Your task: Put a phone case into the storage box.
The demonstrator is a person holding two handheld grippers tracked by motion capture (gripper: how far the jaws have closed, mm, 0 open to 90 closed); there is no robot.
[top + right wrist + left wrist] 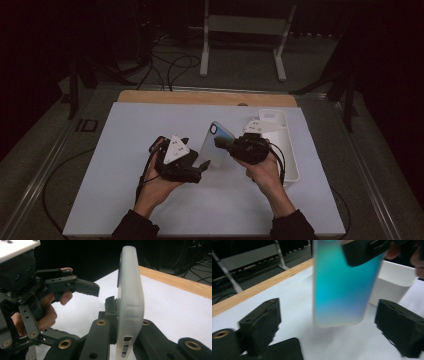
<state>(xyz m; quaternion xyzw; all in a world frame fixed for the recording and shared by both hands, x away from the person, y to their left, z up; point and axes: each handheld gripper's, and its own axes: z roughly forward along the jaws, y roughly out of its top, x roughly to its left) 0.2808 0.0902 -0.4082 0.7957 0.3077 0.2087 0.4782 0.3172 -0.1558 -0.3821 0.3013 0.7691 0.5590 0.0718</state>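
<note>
pinching the translucent blue-tinted plastic phone case (216, 145), the right hand-held gripper (226, 143) should hold steady; the left hand-held gripper (200, 166), jaws spread, closes squarely on its lower end.

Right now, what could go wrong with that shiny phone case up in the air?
1. The right gripper pinches the phone case only by one edge, so it might twist or slip down onto the white table.
2. The left gripper is open with its jaws either side of the case; closing off-centre could knock it loose.
3. The white bin sits close by and could get bumped.
</note>
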